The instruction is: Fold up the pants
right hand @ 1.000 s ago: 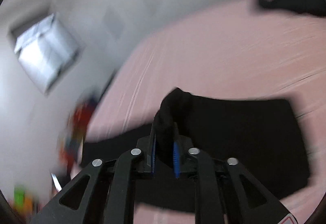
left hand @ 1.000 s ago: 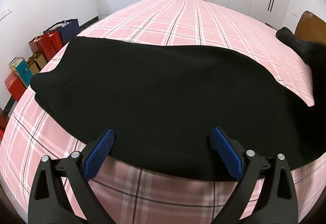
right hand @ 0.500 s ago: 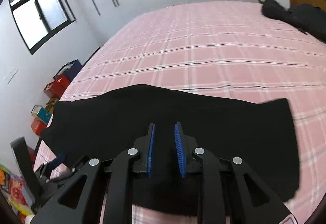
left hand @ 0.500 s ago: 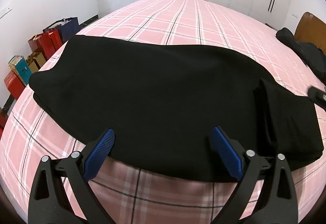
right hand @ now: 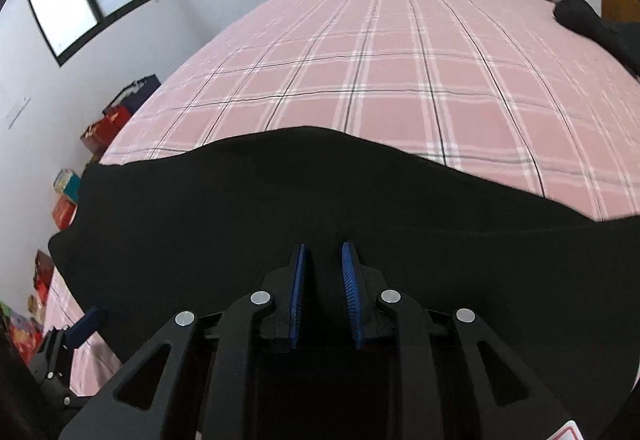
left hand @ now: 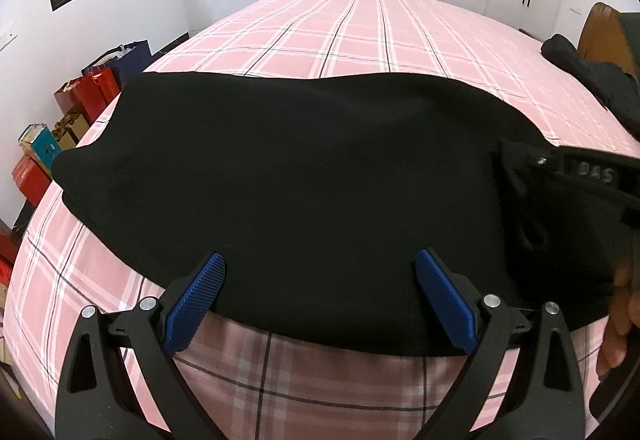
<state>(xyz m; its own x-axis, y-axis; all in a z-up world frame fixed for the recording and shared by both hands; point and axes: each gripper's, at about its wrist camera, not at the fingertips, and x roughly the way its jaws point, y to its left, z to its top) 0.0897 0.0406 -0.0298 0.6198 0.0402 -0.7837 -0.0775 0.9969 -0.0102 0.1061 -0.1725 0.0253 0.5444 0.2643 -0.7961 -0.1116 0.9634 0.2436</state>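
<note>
Right gripper (right hand: 323, 288) lowered onto pants (right hand: 280, 208), fingers narrow, gripping nothing; left gripper (left hand: 318, 304) wide open.

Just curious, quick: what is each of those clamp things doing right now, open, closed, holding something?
Left gripper: jaws wide open, holding nothing, over the black pants' near edge.
Right gripper: jaws nearly closed; whether they pinch cloth cannot be told.
</note>
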